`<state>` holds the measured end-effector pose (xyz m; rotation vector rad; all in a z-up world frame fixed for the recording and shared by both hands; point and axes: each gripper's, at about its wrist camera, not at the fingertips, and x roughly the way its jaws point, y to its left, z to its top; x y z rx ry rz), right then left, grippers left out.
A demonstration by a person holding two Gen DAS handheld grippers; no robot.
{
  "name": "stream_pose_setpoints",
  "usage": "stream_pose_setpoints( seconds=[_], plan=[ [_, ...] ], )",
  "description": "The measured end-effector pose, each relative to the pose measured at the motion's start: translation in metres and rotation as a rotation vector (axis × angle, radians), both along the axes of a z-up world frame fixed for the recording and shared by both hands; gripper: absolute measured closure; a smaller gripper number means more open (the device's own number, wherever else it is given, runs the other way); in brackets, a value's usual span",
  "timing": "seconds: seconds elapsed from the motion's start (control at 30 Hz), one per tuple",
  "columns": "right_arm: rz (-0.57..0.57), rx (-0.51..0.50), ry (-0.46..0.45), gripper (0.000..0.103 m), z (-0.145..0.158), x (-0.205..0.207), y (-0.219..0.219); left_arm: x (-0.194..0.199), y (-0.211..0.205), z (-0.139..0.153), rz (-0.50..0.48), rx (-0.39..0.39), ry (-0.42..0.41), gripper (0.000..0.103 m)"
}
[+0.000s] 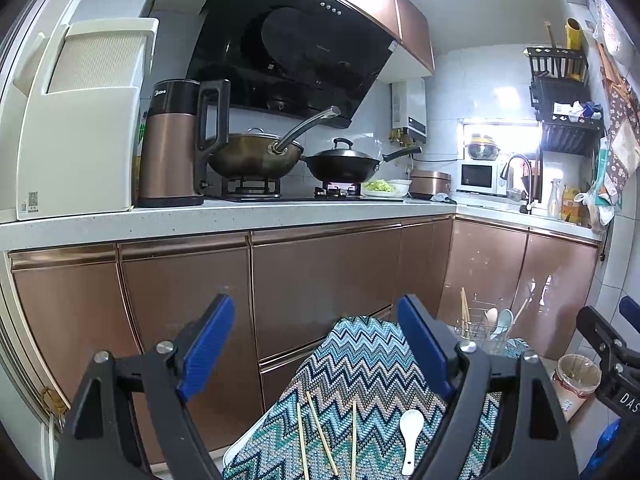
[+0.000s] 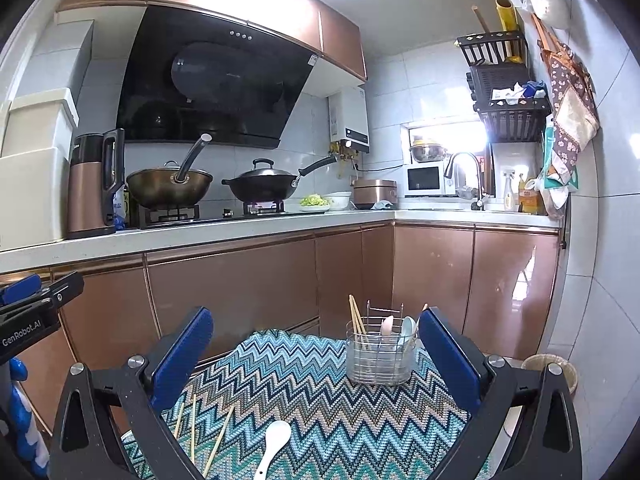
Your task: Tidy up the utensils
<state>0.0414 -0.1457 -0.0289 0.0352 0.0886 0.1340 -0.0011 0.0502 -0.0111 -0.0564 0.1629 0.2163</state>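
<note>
Both tools, left tool (image 1: 316,344) and right tool (image 2: 316,354), are hanging wide and empty over the zigzag-clothed surface (image 2: 320,408); chopsticks (image 2: 193,428) and white spoon (image 2: 274,442) are lying before the wire utensil holder (image 2: 378,354).

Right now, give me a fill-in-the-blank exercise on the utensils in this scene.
1. The loose spoon on the cloth is ____ in colour.
2. The holder is made of metal ____.
3. ____ loose chopsticks lie on the cloth.
4. Both grippers' jaws stand ____.

Missing words: white; wire; three; open
</note>
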Motion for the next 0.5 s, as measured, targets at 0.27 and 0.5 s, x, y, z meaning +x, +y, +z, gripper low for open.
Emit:
stream_pose_setpoints(
  seconds=[0.27, 0.5],
  plan=[
    [-0.031, 0.006, -0.001, 0.0, -0.002, -0.0027, -0.0009, -0.0003, -0.0026, 0.0001, 0.0, 0.0, 0.005, 0.02],
    [-0.074, 0.023, 0.004, 0.0, -0.0038, -0.0005, -0.0063, 0.0009, -0.0066, -0.0016, 0.002, 0.001, 0.012, 0.02]
  ],
)
